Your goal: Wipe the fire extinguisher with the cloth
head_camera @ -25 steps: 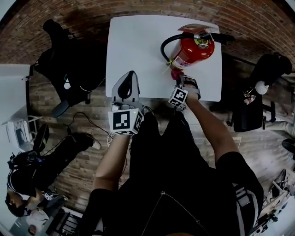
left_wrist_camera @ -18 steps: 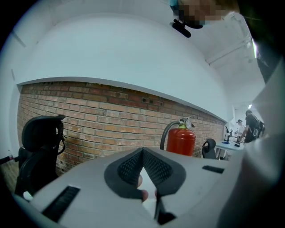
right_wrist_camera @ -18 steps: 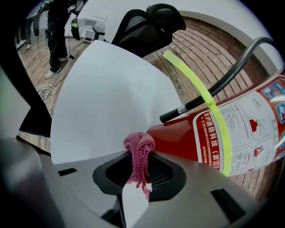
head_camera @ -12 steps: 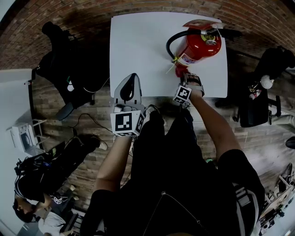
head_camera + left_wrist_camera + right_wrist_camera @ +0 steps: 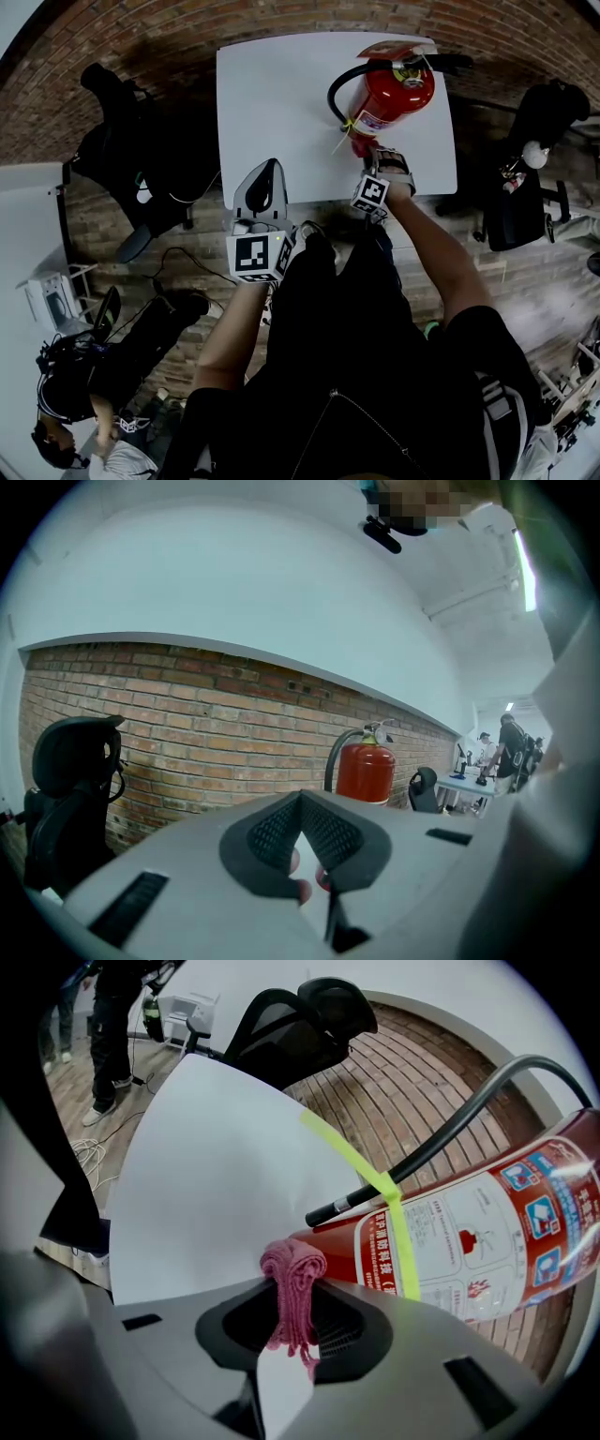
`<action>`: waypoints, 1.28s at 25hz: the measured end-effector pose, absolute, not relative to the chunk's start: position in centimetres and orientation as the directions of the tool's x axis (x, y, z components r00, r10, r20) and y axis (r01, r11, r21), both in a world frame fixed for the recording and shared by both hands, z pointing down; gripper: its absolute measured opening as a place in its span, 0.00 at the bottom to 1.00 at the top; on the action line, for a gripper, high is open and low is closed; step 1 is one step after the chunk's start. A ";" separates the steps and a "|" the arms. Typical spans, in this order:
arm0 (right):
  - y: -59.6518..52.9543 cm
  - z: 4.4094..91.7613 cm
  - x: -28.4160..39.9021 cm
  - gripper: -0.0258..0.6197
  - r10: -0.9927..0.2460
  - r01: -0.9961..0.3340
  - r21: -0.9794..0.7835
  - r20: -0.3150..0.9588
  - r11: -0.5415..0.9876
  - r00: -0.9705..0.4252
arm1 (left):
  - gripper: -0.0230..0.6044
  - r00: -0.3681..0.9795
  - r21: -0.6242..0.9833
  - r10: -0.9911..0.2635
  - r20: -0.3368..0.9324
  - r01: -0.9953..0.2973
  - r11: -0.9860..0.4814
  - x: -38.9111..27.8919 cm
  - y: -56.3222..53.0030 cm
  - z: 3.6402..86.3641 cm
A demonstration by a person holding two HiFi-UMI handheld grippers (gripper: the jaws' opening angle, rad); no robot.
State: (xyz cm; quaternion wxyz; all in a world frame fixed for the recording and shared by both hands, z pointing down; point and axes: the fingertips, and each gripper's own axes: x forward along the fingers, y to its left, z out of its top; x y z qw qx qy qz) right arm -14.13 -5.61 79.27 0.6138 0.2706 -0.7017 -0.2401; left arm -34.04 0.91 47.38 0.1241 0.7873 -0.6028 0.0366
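Right tool (image 5: pixel 369 157) pinches the cloth (image 5: pixel 292 1274) against the extinguisher (image 5: pixel 394 94) (far right of worktop (image 5: pixel 281 94)). Left tool (image 5: pixel 265 173) is closed and empty.

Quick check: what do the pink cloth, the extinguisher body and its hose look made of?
The cloth, pinched in the right claw: soft looped knit or terry, possibly cotton or microfibre, going by its fuzzy ribbed folds. The fire extinguisher body: probably painted steel, glossy red with highlights, under a printed label. The hose: matte black, likely rubber, judging by its smooth bend.
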 end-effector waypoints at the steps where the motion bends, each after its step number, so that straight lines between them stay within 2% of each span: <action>1: -5.6 78.9 -14.2 0.20 -0.678 -0.086 0.673 0.728 0.735 -0.102 | 0.05 0.273 0.151 -0.939 0.207 -0.958 -0.245 -34.0 0.9 47.4; 32: -4.9 62.8 -13.8 0.20 -0.818 -0.150 0.804 0.564 0.576 -0.116 | 0.05 0.349 0.160 -0.931 0.103 -0.930 -0.331 -31.7 2.0 41.6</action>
